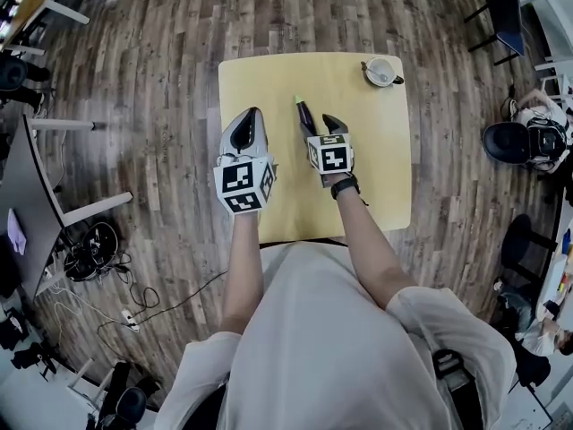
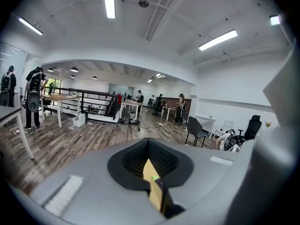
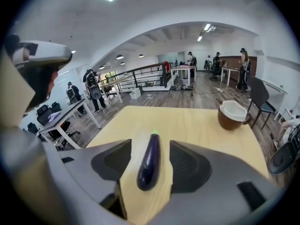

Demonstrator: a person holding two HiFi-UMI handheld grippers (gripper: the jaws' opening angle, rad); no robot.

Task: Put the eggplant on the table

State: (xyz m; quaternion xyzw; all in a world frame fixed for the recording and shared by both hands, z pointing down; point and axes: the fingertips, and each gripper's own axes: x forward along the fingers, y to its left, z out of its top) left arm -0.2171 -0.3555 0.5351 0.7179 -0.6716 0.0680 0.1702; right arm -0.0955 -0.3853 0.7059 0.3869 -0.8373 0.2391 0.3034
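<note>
The eggplant (image 1: 303, 113) lies flat on the yellow counter (image 1: 376, 177), nearer the person than the cup (image 1: 381, 71) and off to the cup's left, with its green stem end pointing away from the person. The right gripper (image 1: 320, 125) sits low over it with its jaws spread wide. In the right gripper view the dark eggplant (image 3: 149, 165) rests lengthwise in the gap of the right gripper (image 3: 150, 144), with bare counter (image 3: 197, 125) showing on both sides of it – neither pad touches it. From there the brown cup (image 3: 233, 114) with its white inside stands toward the counter's far right, well apart from the jaws. The left gripper (image 1: 248, 120) hovers further left of the cup, beyond the eggplant, above the counter's left edge. In the left gripper view the jaws of the left gripper (image 2: 149, 142) are drawn together and grip nothing – only a thin slit shows a strip of counter and the eggplant (image 2: 159, 191) below.
</note>
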